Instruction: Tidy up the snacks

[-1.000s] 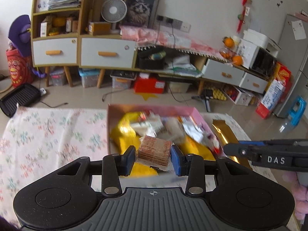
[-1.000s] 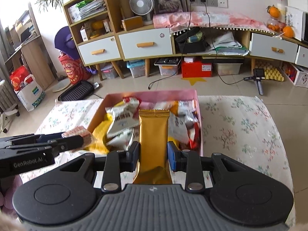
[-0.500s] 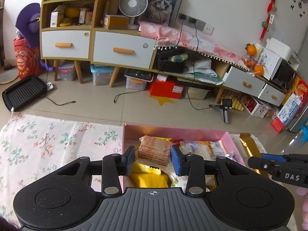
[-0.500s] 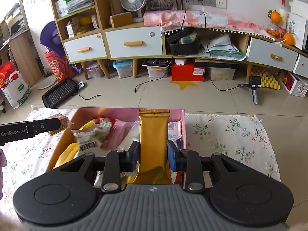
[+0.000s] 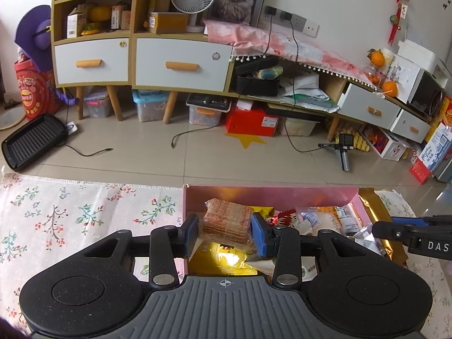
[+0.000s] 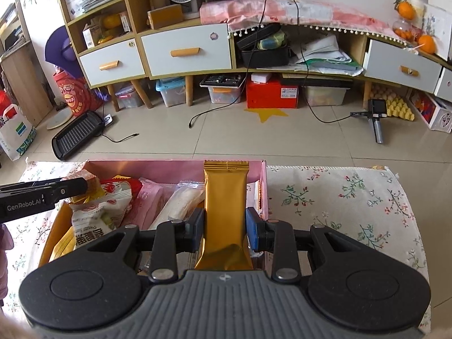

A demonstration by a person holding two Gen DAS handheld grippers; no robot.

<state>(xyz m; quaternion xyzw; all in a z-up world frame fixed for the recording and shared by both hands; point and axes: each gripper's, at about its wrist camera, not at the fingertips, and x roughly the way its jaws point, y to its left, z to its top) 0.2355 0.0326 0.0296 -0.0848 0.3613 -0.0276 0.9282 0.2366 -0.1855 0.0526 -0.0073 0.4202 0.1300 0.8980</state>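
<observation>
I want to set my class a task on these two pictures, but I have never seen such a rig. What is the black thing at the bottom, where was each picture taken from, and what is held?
No robot here: a person carries a hand-held gripper in each hand, with a wide-angle camera on each looking forward along its jaws. One picture is from the left gripper, shut on an orange-brown cracker pack. The other is from the right gripper, shut on a gold snack bar. Both hang over a pink box of wrapped snacks, on a flowered cloth. Each gripper shows at the other picture's edge.
</observation>
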